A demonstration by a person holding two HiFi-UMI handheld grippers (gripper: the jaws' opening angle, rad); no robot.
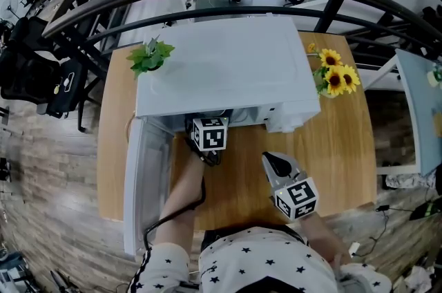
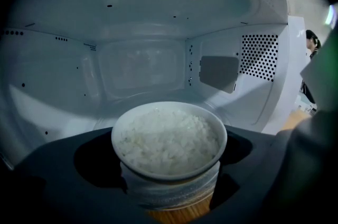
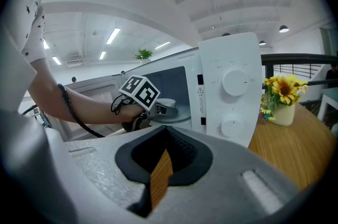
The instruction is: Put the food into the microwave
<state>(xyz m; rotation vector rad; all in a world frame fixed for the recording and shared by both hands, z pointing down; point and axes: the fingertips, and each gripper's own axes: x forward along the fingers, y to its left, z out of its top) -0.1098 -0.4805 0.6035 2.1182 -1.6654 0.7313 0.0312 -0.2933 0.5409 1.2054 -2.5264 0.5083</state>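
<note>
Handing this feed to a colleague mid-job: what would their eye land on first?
First, the bowl of rice, gripped by the left gripper right at the mouth of the white microwave, whose door hangs open to the left. Next, the sunflowers beside the microwave at the right of the wooden table, and the right gripper held in front of it, jaws together and empty.
</note>
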